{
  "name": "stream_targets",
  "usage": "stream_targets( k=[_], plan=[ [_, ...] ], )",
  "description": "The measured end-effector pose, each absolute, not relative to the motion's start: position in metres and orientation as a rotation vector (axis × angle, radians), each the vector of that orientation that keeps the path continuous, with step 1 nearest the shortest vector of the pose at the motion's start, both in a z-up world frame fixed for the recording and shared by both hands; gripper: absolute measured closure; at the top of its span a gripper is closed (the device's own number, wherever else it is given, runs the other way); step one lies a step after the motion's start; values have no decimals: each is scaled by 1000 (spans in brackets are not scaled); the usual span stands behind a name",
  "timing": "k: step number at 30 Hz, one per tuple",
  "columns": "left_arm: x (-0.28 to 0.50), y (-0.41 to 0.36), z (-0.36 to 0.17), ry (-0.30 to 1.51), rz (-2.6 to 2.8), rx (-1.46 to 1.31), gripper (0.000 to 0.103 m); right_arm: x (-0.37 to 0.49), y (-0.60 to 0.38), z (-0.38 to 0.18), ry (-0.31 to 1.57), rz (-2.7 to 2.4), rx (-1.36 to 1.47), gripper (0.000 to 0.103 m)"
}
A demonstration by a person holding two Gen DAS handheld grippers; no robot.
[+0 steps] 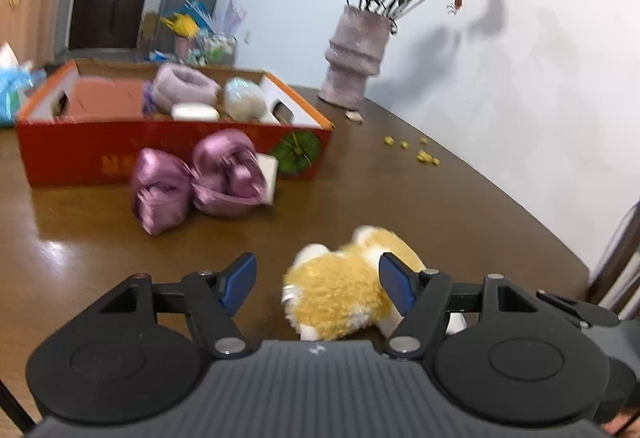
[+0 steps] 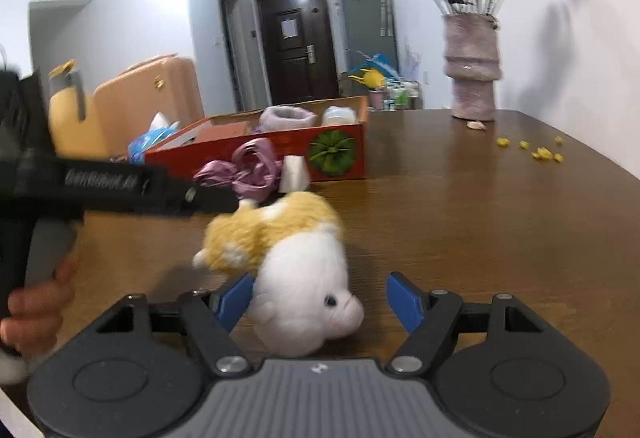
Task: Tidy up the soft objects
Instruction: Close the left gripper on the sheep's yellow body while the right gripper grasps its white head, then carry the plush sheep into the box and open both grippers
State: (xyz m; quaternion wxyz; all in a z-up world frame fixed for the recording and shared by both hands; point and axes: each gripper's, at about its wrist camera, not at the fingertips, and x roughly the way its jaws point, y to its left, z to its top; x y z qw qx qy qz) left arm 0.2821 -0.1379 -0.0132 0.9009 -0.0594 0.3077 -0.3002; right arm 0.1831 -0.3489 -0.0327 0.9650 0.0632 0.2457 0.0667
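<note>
A yellow and white plush toy [image 1: 344, 286] lies on the brown table [image 1: 400, 198]; its white face shows in the right wrist view [image 2: 304, 298]. My left gripper [image 1: 316, 282] is open with the toy's yellow body between its blue pads. My right gripper [image 2: 320, 302] is open with the toy's white head between its pads. A red cardboard box [image 1: 120, 150] holds a purple fuzzy item [image 1: 184, 86] and a pale round item [image 1: 244, 100]. Shiny purple fabric pieces [image 1: 196, 178] lie in front of the box.
A pink vase [image 1: 356, 58] with dried roses stands at the table's back by the white wall. Small yellow bits [image 1: 424, 156] are scattered near it. The left gripper's body [image 2: 100, 186] crosses the right wrist view. A chair [image 1: 620, 262] stands at the right.
</note>
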Motion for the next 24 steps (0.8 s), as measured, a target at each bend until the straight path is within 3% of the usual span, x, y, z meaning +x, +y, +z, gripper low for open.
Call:
stream_targets(
  k=[4, 6, 8, 13, 18, 24],
  plan=[
    [284, -139, -26, 684, -629, -171, 34, 181, -355, -31, 465, 200, 183, 30],
    [287, -138, -28, 702, -631, -193, 36, 188, -359, -33, 468, 209, 224, 38],
    [289, -136, -30, 714, -646, -207, 54, 195, -364, -37, 484, 194, 238, 55],
    [291, -135, -32, 703, -653, -232, 57, 201, -365, -38, 500, 229, 254, 63],
    [296, -137, -19, 672, -647, -235, 58, 205, -362, -29, 471, 224, 265, 65],
    [349, -139, 41, 600, -650, -236, 58, 245, -362, 20, 382, 239, 228, 65]
  ],
)
